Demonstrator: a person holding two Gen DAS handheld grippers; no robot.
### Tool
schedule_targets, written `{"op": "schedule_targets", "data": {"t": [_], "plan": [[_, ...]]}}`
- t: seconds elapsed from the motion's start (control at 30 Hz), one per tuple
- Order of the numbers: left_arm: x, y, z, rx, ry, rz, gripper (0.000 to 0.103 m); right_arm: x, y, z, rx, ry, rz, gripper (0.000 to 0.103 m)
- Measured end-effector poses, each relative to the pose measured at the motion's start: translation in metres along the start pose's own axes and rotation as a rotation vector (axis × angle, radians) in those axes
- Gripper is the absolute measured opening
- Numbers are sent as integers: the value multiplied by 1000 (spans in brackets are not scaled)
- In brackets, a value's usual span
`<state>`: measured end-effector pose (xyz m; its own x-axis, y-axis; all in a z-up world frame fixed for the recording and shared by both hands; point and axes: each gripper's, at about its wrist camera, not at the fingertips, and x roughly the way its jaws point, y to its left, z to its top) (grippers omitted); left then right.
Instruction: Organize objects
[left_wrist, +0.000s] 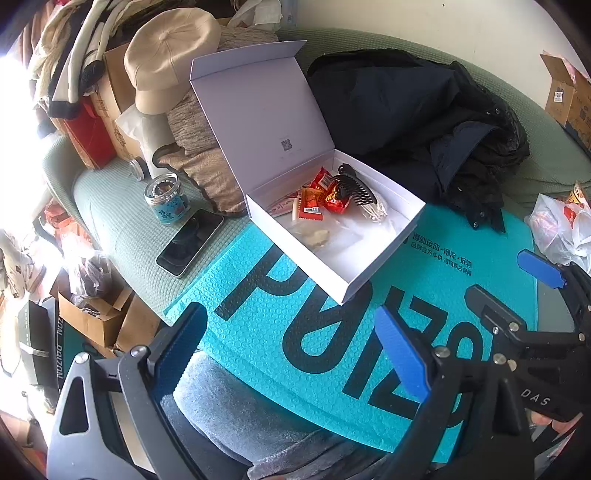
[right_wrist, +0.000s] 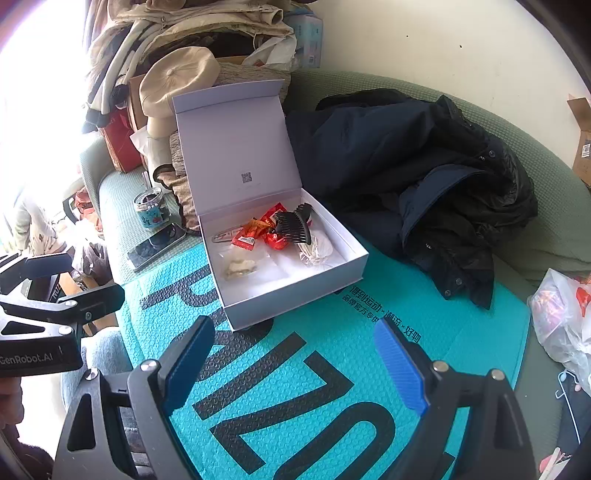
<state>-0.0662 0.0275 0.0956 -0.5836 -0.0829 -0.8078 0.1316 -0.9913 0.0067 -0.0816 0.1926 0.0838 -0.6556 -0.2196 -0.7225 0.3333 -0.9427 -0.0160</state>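
An open white box (left_wrist: 321, 273) (right_wrist: 295, 295) rests on a teal bubble mailer (left_wrist: 424, 288) (right_wrist: 332, 332), its lid standing up behind it. Inside lie red and orange snack packets (left_wrist: 319, 192) (right_wrist: 258, 232), a black hair comb clip (left_wrist: 354, 184) (right_wrist: 291, 223) and clear bags. My left gripper (left_wrist: 291, 347) (right_wrist: 74, 282) hovers open over the mailer, short of the box and holding nothing. My right gripper (right_wrist: 295, 365) (left_wrist: 517, 288) is also open and empty, near the mailer's front right.
A phone (left_wrist: 190, 242) (right_wrist: 157, 245) and a small blue jar (left_wrist: 166, 199) (right_wrist: 149, 210) sit left of the box on the green sofa. A dark jacket (left_wrist: 406, 110) (right_wrist: 406, 166) lies behind right. A beige cap (left_wrist: 170, 55), cardboard boxes and a plastic bag (right_wrist: 561, 317) crowd the edges.
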Motion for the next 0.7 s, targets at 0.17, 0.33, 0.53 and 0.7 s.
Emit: {"op": "schedule_targets", "data": {"t": [0.17, 0.33, 0.53, 0.7], "plan": [[-2, -2, -2, 1, 5, 1, 92, -2, 0, -1, -7, -3, 2, 89], [-3, -3, -3, 2, 9, 4, 92, -4, 0, -2, -10, -4, 3, 89], [-4, -4, -3, 5, -2, 7, 92, -4, 1, -3, -25, 1, 0, 89], [-5, -3, -4, 1, -5, 4, 92, -3, 0, -2, -26, 4, -3, 89]]}}
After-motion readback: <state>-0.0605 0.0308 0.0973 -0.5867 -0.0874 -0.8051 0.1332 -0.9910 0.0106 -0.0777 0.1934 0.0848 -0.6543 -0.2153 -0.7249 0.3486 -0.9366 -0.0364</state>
